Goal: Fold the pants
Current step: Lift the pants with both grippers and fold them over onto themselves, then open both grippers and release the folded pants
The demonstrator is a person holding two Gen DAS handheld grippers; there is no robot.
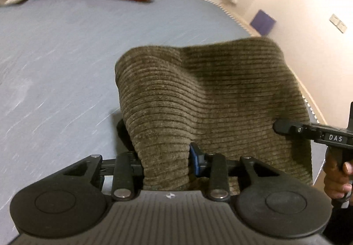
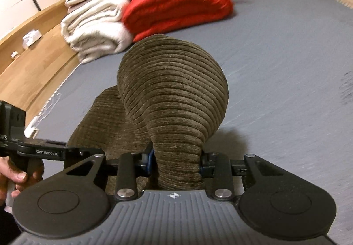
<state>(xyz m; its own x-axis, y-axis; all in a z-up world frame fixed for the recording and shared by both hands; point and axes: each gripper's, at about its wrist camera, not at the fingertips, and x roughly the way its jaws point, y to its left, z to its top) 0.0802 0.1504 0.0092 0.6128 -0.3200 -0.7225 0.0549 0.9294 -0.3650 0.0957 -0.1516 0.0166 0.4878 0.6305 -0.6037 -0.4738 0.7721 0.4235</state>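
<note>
Both views are motion-blurred, and the pants hide each tool's fingertips. The left tool and right tool each clamp a bunched fold of them, lifted above the bed.

Broad bare grey bed lies ahead and right; the red blanket and cream blanket block its far-left corner.
</note>
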